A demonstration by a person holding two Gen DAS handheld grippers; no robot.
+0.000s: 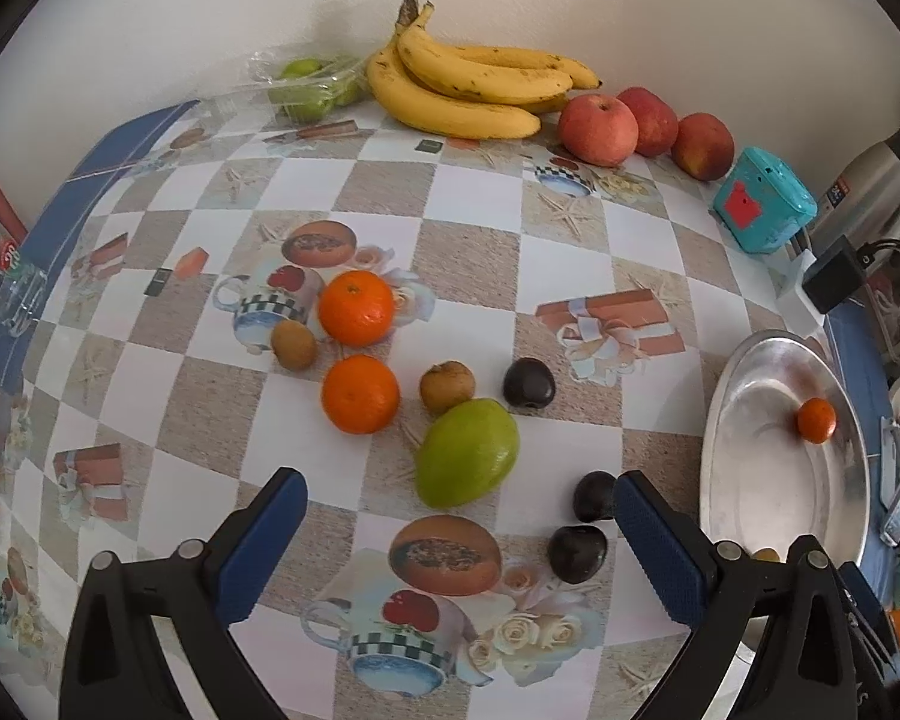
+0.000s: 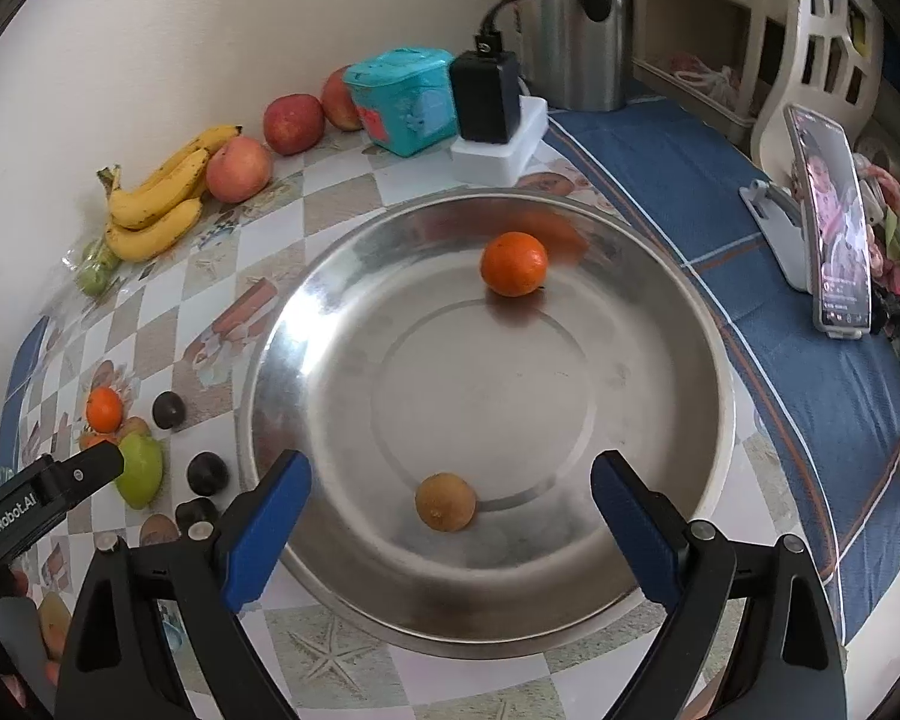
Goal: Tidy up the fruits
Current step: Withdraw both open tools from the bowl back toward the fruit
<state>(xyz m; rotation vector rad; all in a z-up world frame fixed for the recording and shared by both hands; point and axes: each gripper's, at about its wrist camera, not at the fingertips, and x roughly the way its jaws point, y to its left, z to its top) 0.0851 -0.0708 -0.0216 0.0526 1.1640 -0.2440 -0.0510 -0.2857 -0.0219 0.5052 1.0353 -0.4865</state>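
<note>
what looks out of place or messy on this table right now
Nothing is spilled or damaged. The oddity is unsorted fruit: two oranges, two kiwis, a green mango and three dark plums lie scattered on the tablecloth, while the metal tray holds only one orange and one kiwi. Both tongs are open and empty.

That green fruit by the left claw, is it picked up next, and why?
Probably yes: the left gripper hangs open and empty, and the green fruit lies loose on the table just ahead of it. Only an orange and a kiwi sit in the steel bowl.
</note>
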